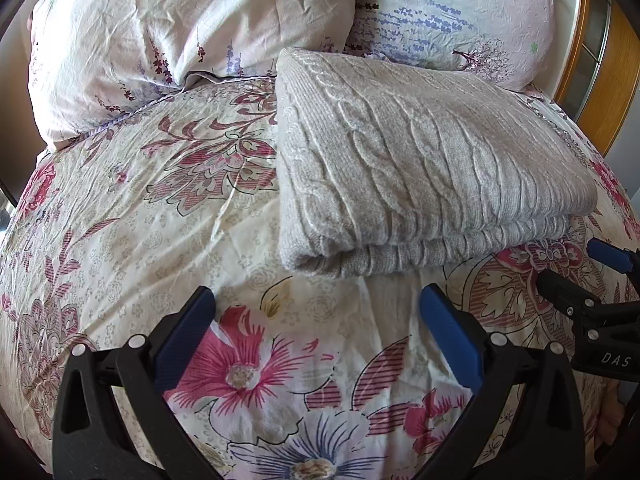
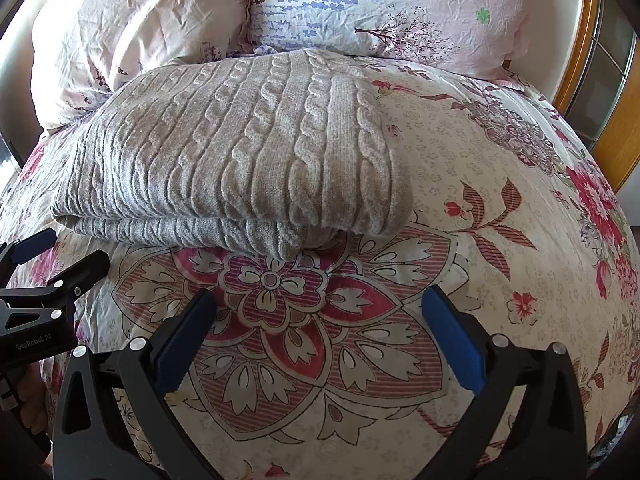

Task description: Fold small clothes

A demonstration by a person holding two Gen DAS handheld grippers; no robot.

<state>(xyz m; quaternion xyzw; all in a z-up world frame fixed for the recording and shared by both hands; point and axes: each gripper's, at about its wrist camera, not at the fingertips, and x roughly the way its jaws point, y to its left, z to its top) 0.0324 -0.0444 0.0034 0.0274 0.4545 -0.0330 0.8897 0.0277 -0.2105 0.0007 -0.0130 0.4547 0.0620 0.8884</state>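
Note:
A grey cable-knit sweater (image 1: 420,160) lies folded in a thick rectangle on the floral bed cover; it also shows in the right wrist view (image 2: 240,152). My left gripper (image 1: 316,320) is open and empty, just in front of the sweater's near edge. My right gripper (image 2: 318,320) is open and empty, in front of the sweater's near right corner. The right gripper shows at the right edge of the left wrist view (image 1: 592,280), and the left gripper at the left edge of the right wrist view (image 2: 48,268).
The floral bed cover (image 1: 140,240) spreads all around. Two pale pillows (image 1: 180,32) (image 1: 460,12) lie behind the sweater at the head of the bed. A wooden frame with glass (image 2: 608,92) stands to the right.

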